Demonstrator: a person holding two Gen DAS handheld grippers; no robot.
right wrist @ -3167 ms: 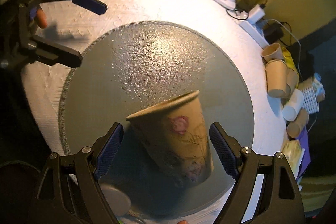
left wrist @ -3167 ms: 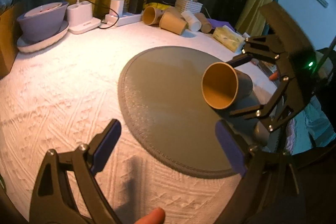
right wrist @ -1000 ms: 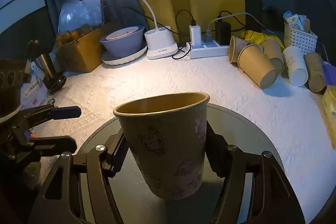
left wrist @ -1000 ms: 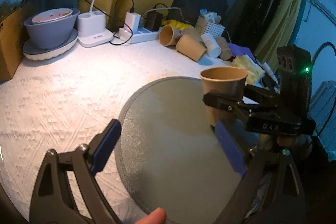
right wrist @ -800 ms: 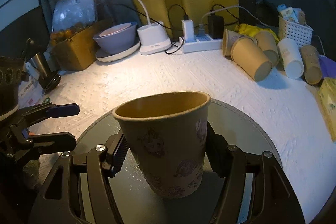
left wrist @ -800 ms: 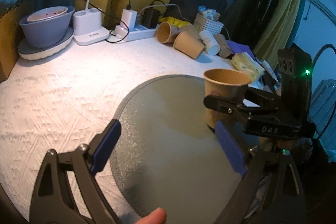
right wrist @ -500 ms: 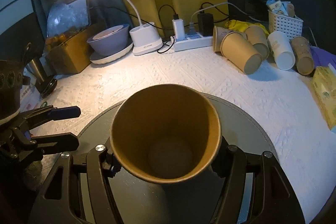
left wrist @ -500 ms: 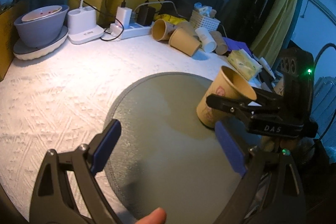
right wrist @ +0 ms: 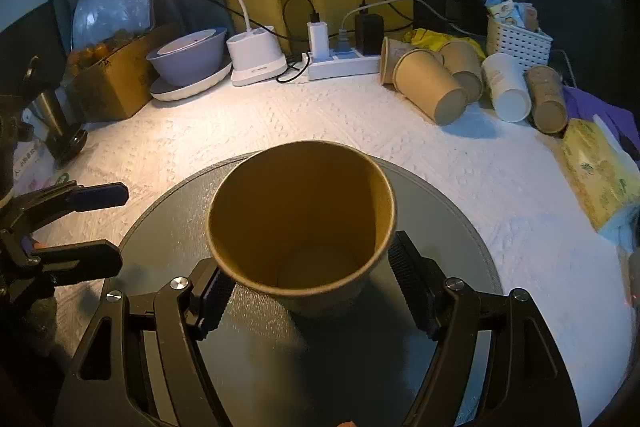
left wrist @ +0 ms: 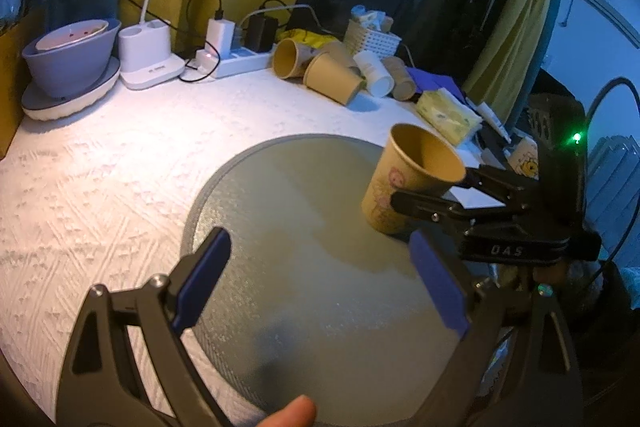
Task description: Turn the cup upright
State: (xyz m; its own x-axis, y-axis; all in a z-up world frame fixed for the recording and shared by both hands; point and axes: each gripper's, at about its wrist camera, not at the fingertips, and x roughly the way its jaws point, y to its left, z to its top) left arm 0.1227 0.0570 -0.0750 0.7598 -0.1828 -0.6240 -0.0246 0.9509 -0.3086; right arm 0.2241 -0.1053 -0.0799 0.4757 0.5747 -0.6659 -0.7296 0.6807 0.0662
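Right tongs point(right wrist: 312, 291) now spread off the cup point(right wrist: 302, 223), which leans toward us between them on the mat point(right wrist: 460, 227); half a second ago we gripped it. Left tongs point(left wrist: 320, 279) idle, released, nearby.

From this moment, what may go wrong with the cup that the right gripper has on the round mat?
1. The cup leans toward the right gripper, mouth up but tilted; if let go now, it may tip over.
2. It stands near the edge of the round mat, so a fall might roll it onto the white cloth.
3. The right gripper's fingers seem to flank the paper wall; a harder squeeze may dent it.
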